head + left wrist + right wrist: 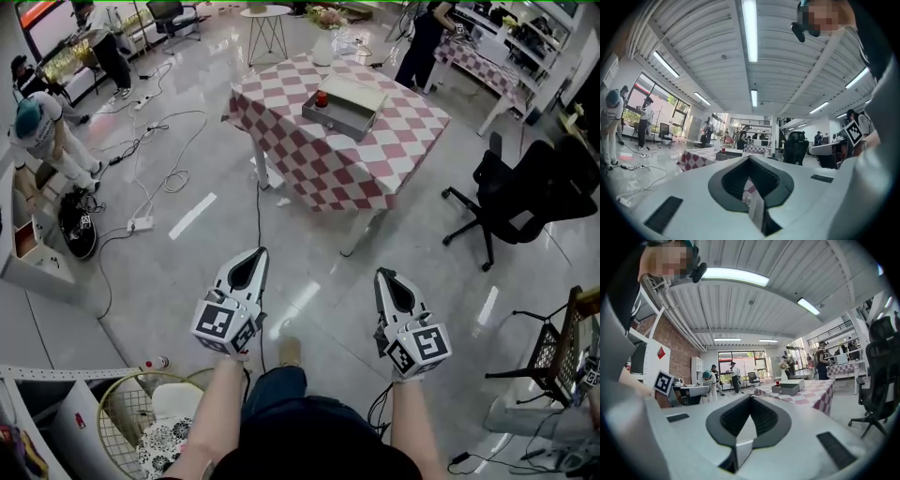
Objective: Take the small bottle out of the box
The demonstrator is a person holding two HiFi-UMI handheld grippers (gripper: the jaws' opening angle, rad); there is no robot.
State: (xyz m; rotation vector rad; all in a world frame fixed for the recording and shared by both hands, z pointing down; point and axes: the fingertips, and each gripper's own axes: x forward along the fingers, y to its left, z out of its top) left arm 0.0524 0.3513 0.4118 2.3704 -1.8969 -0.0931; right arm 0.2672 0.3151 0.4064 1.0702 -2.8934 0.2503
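Left gripper [256, 254] and right gripper [383, 275] are both held roughly level in front of the person. Each has its jaws pressed together at the tips, with nothing between them. The gripper views confirm this: only the moulded opening behind the closed tips shows.

Beyond the grippers lies an open stretch of glossy grey floor [309, 291]. Well apart from both grippers stands the table draped in a red-and-white checked cloth [319, 164]. On it rests the shallow grey rectangular box [339, 120], its pale lid folded back. The small red-topped bottle [322, 98] stands upright inside, at the box's left end and close to the wall. Its body is too small to make out.

Handling, as a judgement:
- The bottle is probably light and rigid.
- Its sides are likely smooth and may slip.
- It may tip if nudged.

Recommended hold: spread one gripper's jaws, come in from above the box wall, and close across the body just below the red top. Lift straight up.
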